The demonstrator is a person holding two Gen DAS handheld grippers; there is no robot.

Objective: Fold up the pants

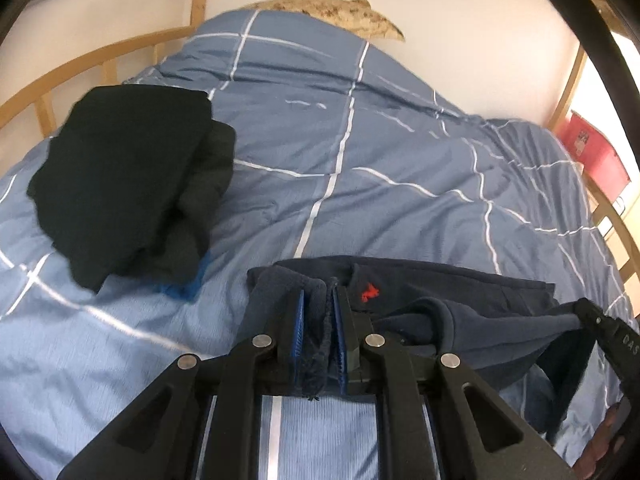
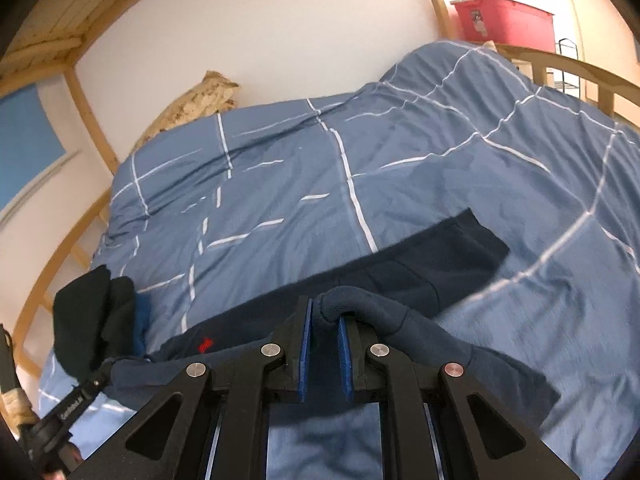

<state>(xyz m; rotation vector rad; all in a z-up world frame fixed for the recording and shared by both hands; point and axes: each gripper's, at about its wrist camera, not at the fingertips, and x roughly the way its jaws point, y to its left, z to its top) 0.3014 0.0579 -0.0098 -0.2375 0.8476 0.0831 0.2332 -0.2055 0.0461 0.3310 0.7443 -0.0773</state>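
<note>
Navy blue fleece pants (image 1: 448, 292) with a small red logo (image 1: 370, 292) hang stretched between my two grippers above the bed. My left gripper (image 1: 320, 292) is shut on a bunched edge of the pants. My right gripper (image 2: 325, 312) is shut on the rolled edge of the same pants (image 2: 424, 268) at the other end. In the left wrist view the right gripper (image 1: 580, 308) shows at the far right, pulling the cloth taut. In the right wrist view the left gripper (image 2: 105, 364) shows at lower left, clamped on the fabric.
A blue duvet (image 1: 360, 140) with white grid lines covers the bed. A pile of black clothes (image 1: 132, 188) lies on its left side, over something blue (image 1: 188, 284). A wooden bed frame (image 1: 100, 52) runs around the bed, and a red box (image 2: 504, 20) stands beyond it.
</note>
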